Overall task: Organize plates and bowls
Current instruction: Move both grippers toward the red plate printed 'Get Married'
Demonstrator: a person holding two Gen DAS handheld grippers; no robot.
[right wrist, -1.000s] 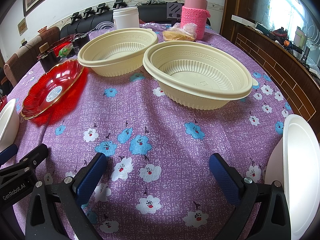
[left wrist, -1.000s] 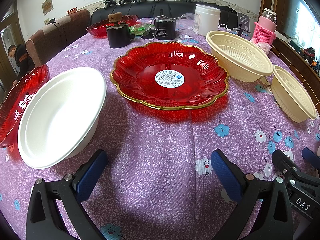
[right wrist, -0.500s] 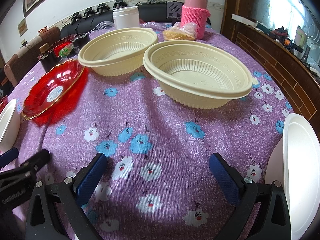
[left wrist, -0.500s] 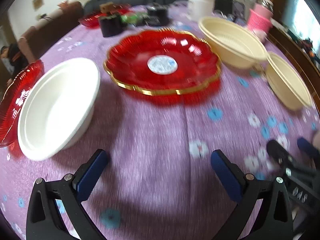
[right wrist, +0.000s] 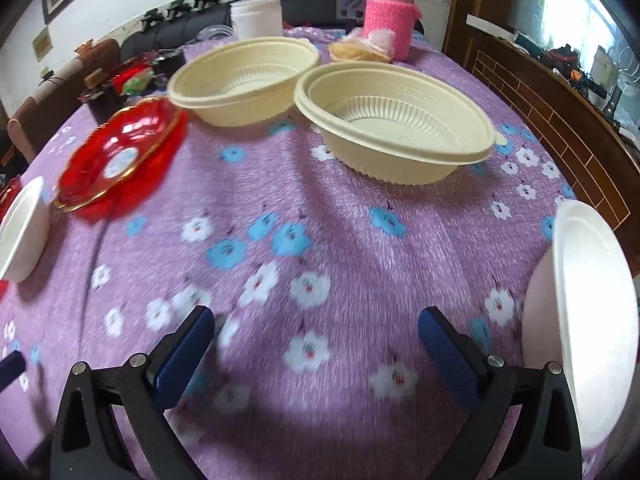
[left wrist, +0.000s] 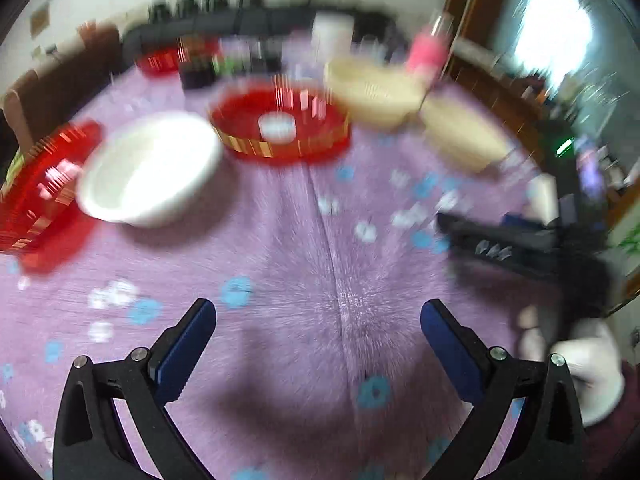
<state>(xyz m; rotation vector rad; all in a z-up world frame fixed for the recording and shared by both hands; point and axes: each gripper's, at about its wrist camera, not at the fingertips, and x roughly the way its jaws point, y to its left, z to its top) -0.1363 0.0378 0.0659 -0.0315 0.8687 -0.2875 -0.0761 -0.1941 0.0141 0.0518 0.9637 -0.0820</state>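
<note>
The left wrist view is badly blurred but alone shows a second red plate [left wrist: 38, 184] at the far left, partly under the white bowl [left wrist: 150, 168], and the right gripper [left wrist: 516, 244] as a dark body off to the right, with a hand [left wrist: 588, 372] below it. The right wrist view is sharper and alone shows a second white bowl [right wrist: 592, 324] tipped at the right edge, just beside the right gripper's [right wrist: 316, 344] right finger, and a pink bottle [right wrist: 390, 20] and white jar [right wrist: 258, 14] at the far side. Both views show the red plate [right wrist: 120, 156] ahead-left and two cream bowls [right wrist: 396, 128] [right wrist: 244, 80] ahead, near each other; whether they touch is unclear. The left gripper [left wrist: 318, 336] hangs above the desk [left wrist: 280, 272] with its jaws wide apart and nothing between them; the right gripper is likewise spread and empty. Bare purple cloth lies between each gripper's fingers and ahead of them up to the dishes. On the right the desk ends near a brown wall panel [right wrist: 560, 120].
</note>
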